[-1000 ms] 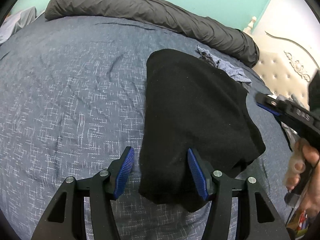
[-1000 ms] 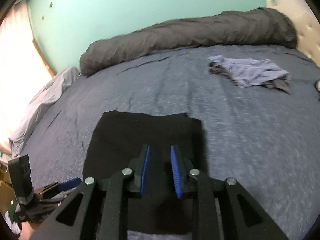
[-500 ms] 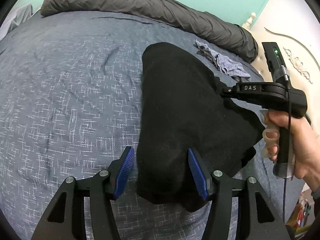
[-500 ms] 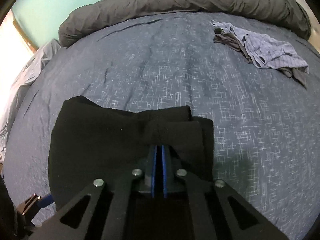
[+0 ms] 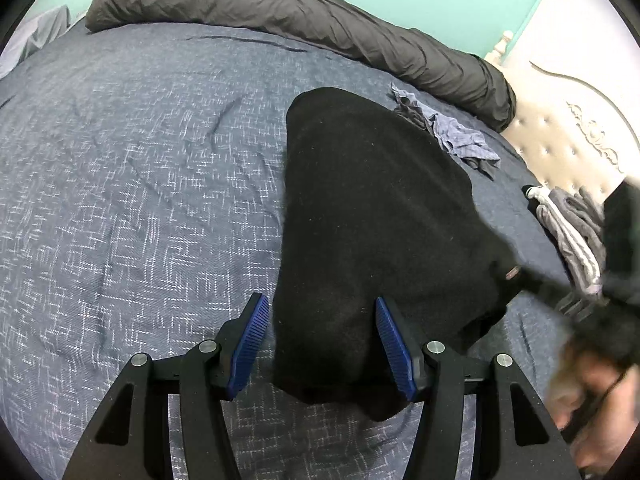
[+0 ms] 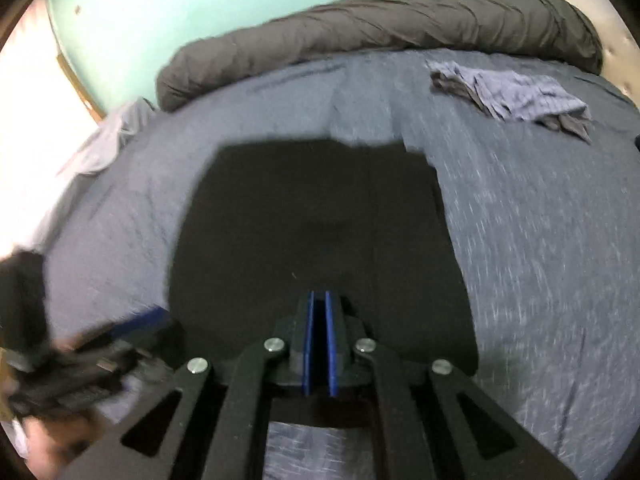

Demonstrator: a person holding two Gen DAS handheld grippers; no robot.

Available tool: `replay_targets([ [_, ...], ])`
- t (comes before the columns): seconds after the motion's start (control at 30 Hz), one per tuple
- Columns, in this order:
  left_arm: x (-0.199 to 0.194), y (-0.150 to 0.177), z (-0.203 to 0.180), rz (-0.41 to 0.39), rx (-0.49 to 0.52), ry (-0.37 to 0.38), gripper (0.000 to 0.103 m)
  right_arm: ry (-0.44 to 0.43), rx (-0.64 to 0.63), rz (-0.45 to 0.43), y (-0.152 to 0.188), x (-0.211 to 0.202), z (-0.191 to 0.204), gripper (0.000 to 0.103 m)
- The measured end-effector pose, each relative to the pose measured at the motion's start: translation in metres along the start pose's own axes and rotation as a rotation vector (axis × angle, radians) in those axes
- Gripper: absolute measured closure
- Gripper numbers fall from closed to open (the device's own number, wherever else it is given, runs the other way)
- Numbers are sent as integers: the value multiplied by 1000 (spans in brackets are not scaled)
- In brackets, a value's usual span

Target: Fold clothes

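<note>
A black garment [image 5: 372, 220] lies folded flat on the blue-grey bedspread [image 5: 120, 200]. My left gripper [image 5: 318, 340] stands open, its blue pads astride the garment's near end; the left pad is clear of the cloth. My right gripper [image 6: 318, 300] is shut, pads together, over the black garment [image 6: 320, 220] close to its near edge. In the left wrist view the right gripper [image 5: 516, 274] is a blur whose tip sits at the garment's right edge, with a hand behind it. Whether any fabric is pinched between its pads cannot be seen.
A rolled dark grey duvet [image 5: 320, 20] runs along the far side of the bed. A crumpled blue checked cloth [image 5: 452, 136] lies beyond the garment. Grey and white clothes [image 5: 572, 232] are piled by the tufted headboard [image 5: 580, 132].
The right gripper's jaws went from slightly apart to shut. It swung in over the garment's right side, then dropped lower toward the right corner. The left gripper stayed put and open.
</note>
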State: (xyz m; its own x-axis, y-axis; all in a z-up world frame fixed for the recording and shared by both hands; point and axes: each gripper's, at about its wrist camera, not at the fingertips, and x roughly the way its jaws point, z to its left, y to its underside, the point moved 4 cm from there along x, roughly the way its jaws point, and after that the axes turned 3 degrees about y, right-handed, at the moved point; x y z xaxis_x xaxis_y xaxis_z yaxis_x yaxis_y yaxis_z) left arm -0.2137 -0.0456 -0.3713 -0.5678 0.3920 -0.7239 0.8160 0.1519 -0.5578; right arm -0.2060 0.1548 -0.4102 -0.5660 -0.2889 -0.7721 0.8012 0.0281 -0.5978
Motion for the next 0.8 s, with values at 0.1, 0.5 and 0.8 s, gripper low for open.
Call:
replay_targets([
  [0.1, 1, 3, 1, 18, 7, 6, 43, 24, -16, 6, 12, 16, 1, 101],
  [0.5, -40, -7, 53, -64, -116, -24, 43, -52, 108, -128, 28, -55, 6, 96],
  [0.8, -82, 5, 83, -119, -177, -32, 43, -166, 238, 28, 76, -32, 31, 70],
])
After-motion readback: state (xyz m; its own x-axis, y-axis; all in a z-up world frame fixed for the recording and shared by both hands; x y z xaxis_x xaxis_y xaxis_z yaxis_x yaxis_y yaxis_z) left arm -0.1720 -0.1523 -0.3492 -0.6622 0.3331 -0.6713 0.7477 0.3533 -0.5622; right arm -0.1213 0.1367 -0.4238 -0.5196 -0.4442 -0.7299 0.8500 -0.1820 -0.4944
